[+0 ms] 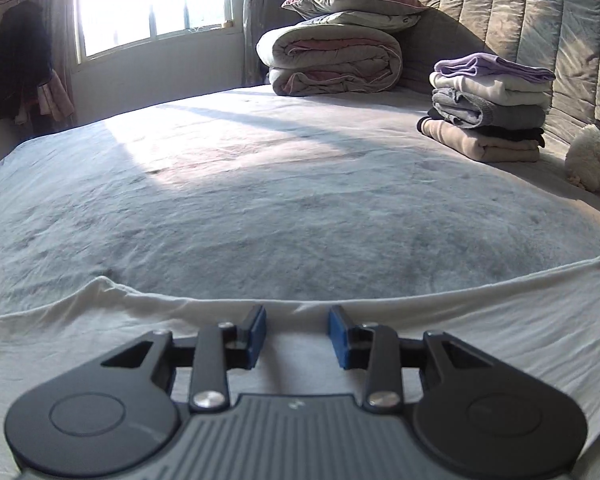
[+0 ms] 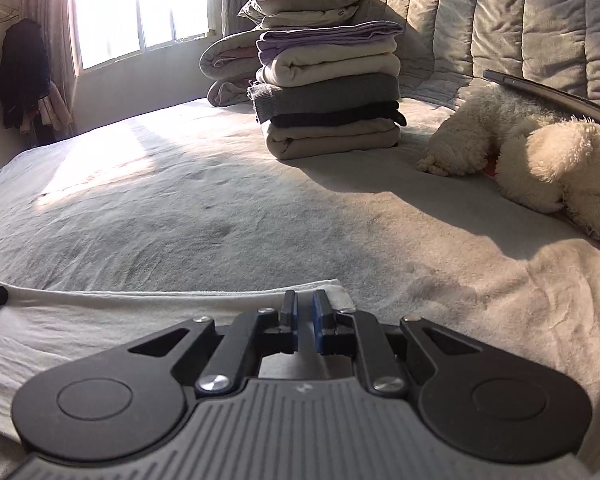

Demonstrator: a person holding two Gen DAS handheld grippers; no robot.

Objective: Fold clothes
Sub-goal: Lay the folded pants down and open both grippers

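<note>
Cloth first: we see the white cotton garment (image 1: 420, 332) spread flat on the grey bed (image 1: 300, 200), its far edge running crosswise just past both tongs. Left tongs (image 1: 297, 330) released above it; right tongs (image 2: 305, 320) clenched at its corner.

Both the left tongs (image 1: 297, 332) and the right tongs (image 2: 305, 320) are matte black, with blue pads (image 1: 257, 334) lining the inner faces of their fingers. Behind the fingers, angled black link bars pivot on round silver screws (image 2: 212, 383). Behind those sits a grey ribbed plate (image 1: 296, 436), flanked by two black round-ended housings with embossed circles.
</note>
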